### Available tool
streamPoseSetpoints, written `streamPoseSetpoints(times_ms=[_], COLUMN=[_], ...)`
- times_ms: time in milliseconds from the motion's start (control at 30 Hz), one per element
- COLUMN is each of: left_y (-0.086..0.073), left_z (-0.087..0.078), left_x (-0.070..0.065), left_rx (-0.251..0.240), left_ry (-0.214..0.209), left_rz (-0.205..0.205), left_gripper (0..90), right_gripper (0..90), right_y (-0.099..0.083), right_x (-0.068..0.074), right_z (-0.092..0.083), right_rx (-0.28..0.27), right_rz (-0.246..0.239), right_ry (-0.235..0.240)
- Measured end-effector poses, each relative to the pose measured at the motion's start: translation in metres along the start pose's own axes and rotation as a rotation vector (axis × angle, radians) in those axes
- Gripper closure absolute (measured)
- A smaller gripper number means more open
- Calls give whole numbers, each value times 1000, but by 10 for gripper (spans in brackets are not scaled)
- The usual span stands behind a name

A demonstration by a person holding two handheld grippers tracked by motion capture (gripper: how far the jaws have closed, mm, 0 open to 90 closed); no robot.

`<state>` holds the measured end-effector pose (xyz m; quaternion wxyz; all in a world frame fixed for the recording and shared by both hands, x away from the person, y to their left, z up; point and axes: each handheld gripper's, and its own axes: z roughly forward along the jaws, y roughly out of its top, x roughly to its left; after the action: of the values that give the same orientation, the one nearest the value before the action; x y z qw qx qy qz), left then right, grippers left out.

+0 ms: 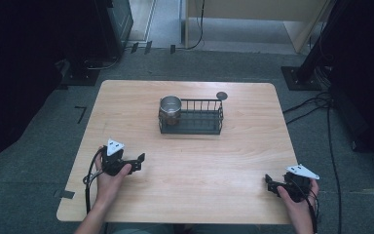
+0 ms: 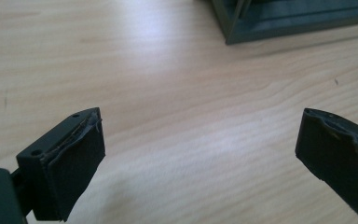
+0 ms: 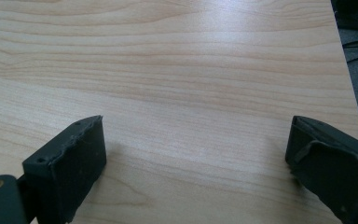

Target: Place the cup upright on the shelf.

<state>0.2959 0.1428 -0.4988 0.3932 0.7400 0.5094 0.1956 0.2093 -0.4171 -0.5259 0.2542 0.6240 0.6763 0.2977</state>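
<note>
Two things matter here besides the grippers, and both sit toward the far side of the table (image 1: 141, 195): a dark wire rack (image 1: 197, 122) and the steel cup (image 1: 170, 108) standing upright in its left end. The rack serves as the landmark; it is the largest piece, a rectangular basket of thin bars with a solid base, and it looks stiff and fairly light, likely to slide on the smooth wood if pushed from one side. A small round grey disc (image 1: 221, 95) sits just past the rack's far right corner; I cannot tell whether it touches it. The cup rises above the rack's rail, so its rim and upper wall are free to grasp. It is probably thin metal, rigid, light when empty, and slippery under the pads, so I would pinch across the rim, one jaw inside and one outside, rather than squeeze the round wall. What it holds I cannot tell. The left gripper (image 1: 141, 158) rests well short of the rack, to its near left, jaws spread wide and empty; the rack's corner (image 2: 279, 21) shows ahead in its own view. The right gripper (image 1: 269, 181) lies well to the rack's near right, also gaping over bare wood.
</note>
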Motion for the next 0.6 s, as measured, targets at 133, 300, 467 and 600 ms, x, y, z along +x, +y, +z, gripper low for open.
streamPoseSetpoints(times_ms=[133, 300, 467, 600], left_y=[-14, -20, -29, -38], left_z=[-5, -17, -29, -38], left_x=[3, 10, 24, 38], left_rx=[16, 14, 38, 61], left_ry=[4, 25, 56, 79], left_rz=[3, 9, 14, -18], left_gripper=[19, 19, 19, 19], right_gripper=[45, 45, 45, 45], right_y=[0, 0, 0, 0], right_x=[0, 0, 0, 0], right_z=[0, 0, 0, 0], right_rx=[-1, 0, 0, 0], right_rz=[1, 0, -1, -1], right_ry=[-1, -1, -1, -1])
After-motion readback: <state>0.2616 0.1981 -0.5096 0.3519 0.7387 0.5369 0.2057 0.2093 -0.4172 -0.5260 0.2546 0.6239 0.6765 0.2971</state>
